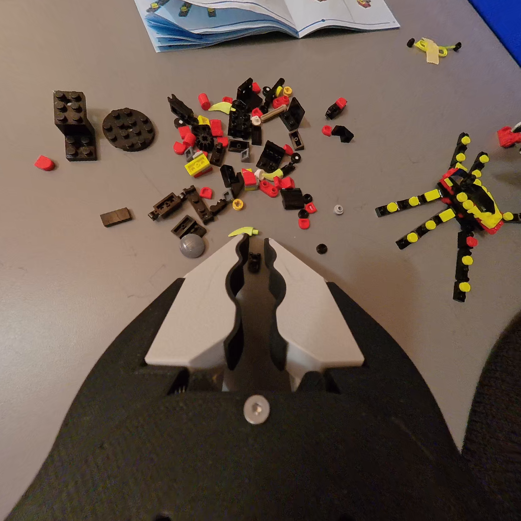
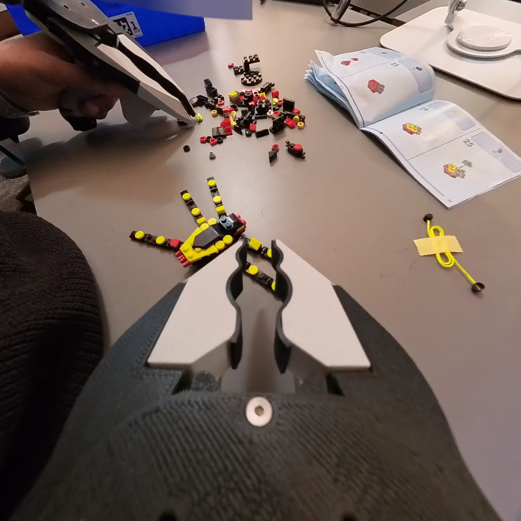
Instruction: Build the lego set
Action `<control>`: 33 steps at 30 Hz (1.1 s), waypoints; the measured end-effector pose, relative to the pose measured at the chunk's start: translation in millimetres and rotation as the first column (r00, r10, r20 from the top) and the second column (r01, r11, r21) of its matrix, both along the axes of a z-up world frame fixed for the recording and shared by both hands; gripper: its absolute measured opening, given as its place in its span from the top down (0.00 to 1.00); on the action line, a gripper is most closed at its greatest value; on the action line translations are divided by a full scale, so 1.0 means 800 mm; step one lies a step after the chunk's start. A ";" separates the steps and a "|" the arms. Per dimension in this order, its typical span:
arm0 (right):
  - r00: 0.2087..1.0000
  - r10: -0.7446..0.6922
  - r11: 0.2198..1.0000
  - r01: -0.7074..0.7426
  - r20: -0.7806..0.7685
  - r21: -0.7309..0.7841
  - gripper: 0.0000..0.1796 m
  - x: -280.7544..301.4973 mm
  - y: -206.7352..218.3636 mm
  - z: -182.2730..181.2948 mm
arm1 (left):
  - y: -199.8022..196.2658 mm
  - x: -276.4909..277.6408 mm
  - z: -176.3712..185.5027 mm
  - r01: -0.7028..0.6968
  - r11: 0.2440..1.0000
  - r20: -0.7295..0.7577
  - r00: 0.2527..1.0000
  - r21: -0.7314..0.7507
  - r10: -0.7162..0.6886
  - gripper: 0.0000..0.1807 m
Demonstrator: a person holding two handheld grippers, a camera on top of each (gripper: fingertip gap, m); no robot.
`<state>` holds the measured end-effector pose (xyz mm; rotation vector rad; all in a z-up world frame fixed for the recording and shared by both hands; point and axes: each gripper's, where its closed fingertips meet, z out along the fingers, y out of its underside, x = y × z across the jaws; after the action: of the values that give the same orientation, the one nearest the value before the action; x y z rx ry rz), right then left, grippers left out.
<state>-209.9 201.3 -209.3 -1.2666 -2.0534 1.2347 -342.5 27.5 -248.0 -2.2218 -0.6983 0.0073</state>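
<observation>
A pile of loose black, red and yellow lego pieces (image 1: 242,146) lies mid-table; it also shows in the right wrist view (image 2: 253,110). My left gripper (image 1: 256,238) is narrowly open, tips down at the table. A lime curved claw piece (image 1: 244,231) lies just past its tips, and a small black piece (image 1: 254,260) lies on the table between its fingers. The black-and-yellow spider model (image 2: 208,239) lies in front of my right gripper (image 2: 258,243), which is open over two of its legs. The spider (image 1: 465,205) also shows at the right of the left wrist view.
An open instruction booklet (image 2: 394,112) lies at the far right. A yellow string with tape (image 2: 439,248) lies to the right. A black stepped bracket (image 1: 74,124), a round black plate (image 1: 128,129) and a grey dome (image 1: 192,245) lie left. A blue bin (image 2: 169,25) stands behind. The gap from one gripper's tips to the other's is roughly 25 cm. From my right tips it is roughly 6 cm to the spider (image 1: 465,205); from my left, 15 cm. Seen from the right wrist view (image 2: 203,225) as well.
</observation>
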 end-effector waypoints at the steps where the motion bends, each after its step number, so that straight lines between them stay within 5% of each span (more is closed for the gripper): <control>1: 1.000 0.000 1.000 0.000 0.001 0.000 0.92 0.000 0.000 0.000 | 0.000 0.000 0.000 0.000 1.000 0.000 1.000 0.001 0.000 0.95; 33: 1.000 0.000 1.000 0.000 0.010 0.005 0.92 0.000 0.001 -0.003 | 0.001 0.000 0.002 -0.001 1.000 0.008 1.000 0.015 0.000 0.95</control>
<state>-210.0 201.9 -211.8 -1.2738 -2.0622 1.2246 -342.2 28.4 -246.7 -2.2089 -0.7011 -0.0062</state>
